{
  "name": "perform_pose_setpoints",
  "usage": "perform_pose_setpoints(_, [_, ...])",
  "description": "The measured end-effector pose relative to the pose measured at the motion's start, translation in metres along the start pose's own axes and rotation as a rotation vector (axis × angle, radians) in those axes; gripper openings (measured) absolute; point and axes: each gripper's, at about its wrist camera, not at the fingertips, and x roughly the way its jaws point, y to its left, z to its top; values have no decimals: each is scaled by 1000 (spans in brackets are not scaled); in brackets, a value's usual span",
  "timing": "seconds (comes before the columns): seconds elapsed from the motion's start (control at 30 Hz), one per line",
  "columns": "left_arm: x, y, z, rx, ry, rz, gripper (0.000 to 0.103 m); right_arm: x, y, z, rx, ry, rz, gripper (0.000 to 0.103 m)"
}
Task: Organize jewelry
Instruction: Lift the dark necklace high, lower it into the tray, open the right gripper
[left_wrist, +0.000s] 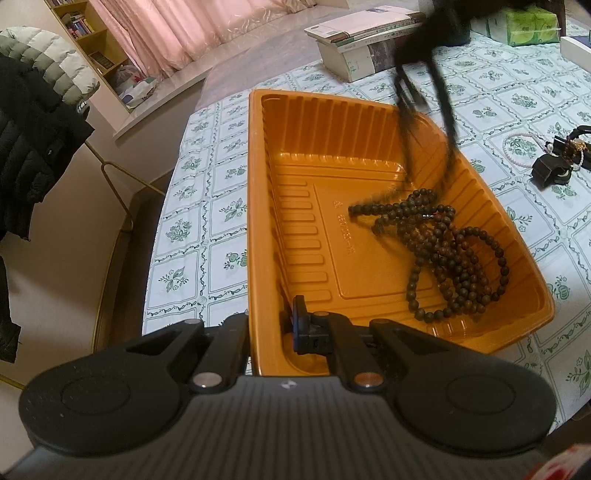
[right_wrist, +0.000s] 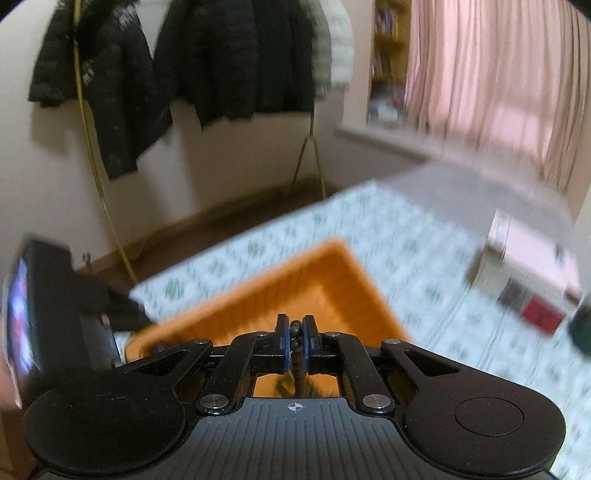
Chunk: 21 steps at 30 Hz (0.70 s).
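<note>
An orange plastic tray (left_wrist: 295, 192) sits on the patterned tablecloth. My left gripper (left_wrist: 273, 325) is shut on the tray's near rim, one finger inside and one outside. A long dark bead necklace (left_wrist: 454, 258) lies partly coiled in the tray's right half, and its blurred strands (left_wrist: 406, 110) rise to my right gripper at the top of the left wrist view. In the right wrist view my right gripper (right_wrist: 294, 339) is shut on the dark beads (right_wrist: 295, 326) above the tray (right_wrist: 295, 288). The view is motion blurred.
A pink bead bracelet (left_wrist: 517, 147) and black clips with more jewelry (left_wrist: 557, 158) lie on the cloth right of the tray. A stack of books (left_wrist: 365, 37) and a green tissue pack (left_wrist: 528, 22) stand at the back. Coats hang on a rack left of the table.
</note>
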Motion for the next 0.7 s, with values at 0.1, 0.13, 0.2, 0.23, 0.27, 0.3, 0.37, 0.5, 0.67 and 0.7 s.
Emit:
perform_pose_setpoints(0.1, [0,0,0,0,-1,0,5,14,-3,-14,16,76,12,6])
perform_pose_setpoints(0.13, [0,0,0,0,0,0,5,15,-5,-21,24,88,18,6])
perform_pose_setpoints(0.2, [0,0,0,0,0,0,5,15,-6,-26,43,95,29,6])
perform_pose_setpoints(0.23, [0,0,0,0,0,0,5,14,-6,-28,47,95,33,6])
perform_pose_setpoints(0.27, [0,0,0,0,0,0,5,14,-5,-28,45,95,35,6])
perform_pose_setpoints(0.3, [0,0,0,0,-1,1,5,14,-5,-28,41,96,38,6])
perform_pose_setpoints(0.37, [0,0,0,-1,0,1,5,15,-3,-27,36,93,49,6])
perform_pose_setpoints(0.5, [0,0,-1,-2,2,1,5,8,-8,-31,43,53,19,22])
perform_pose_setpoints(0.67, [-1,0,-1,-1,2,2,5,-21,-34,-60,165,-25,-44,59])
perform_pose_setpoints(0.7, [0,-1,-1,0,2,3,5,-27,-40,-71,195,-26,-65,59])
